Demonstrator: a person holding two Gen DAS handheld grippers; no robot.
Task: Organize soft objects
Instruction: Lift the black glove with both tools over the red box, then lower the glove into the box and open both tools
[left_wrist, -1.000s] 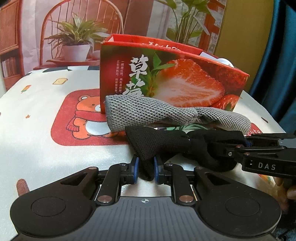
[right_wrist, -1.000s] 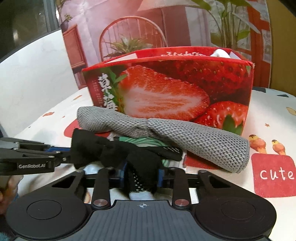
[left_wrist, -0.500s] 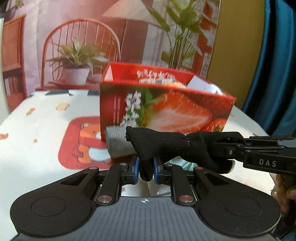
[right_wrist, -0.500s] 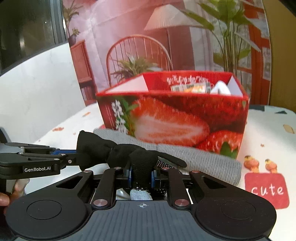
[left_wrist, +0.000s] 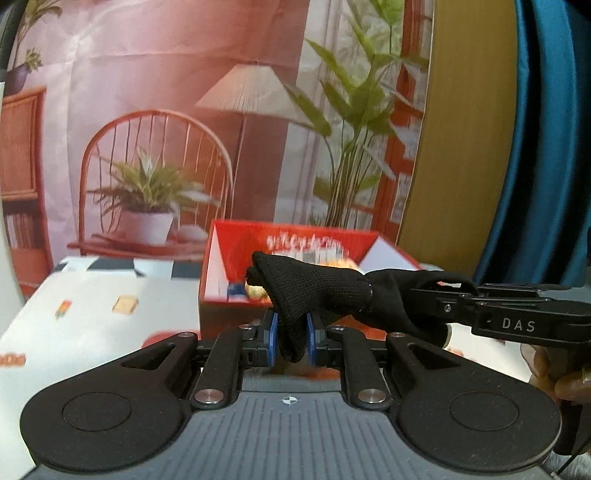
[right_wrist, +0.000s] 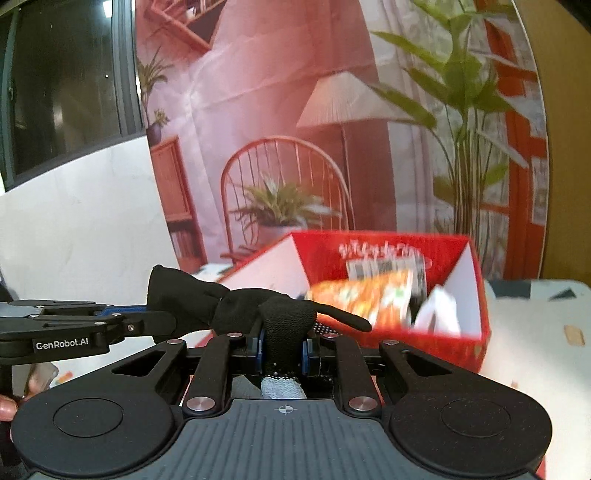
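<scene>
Glove: the black glove (left_wrist: 317, 295) hangs stretched between my two grippers, off the table, in front of and above the near wall of the red box (left_wrist: 221, 273).
Step in hand: I judge this the carry stage, the glove raised level with the box's open top and not yet inside.
Next move: both hands forward until the glove is over the opening, then let go together so neither end drags it back out.
Left gripper (left_wrist: 291, 338): jaws nearly closed, blue pads clamping the cuff end, which droops just below them.
Right gripper (right_wrist: 282, 350): jaws nearly closed on the finger end; one glove finger (right_wrist: 343, 319) pokes out past them toward the box.
Box contents: an orange packet (right_wrist: 369, 295) and something white (right_wrist: 439, 310), blurred, beyond my right jaws.
Beneath: the printed tablecloth (left_wrist: 92, 314).
</scene>
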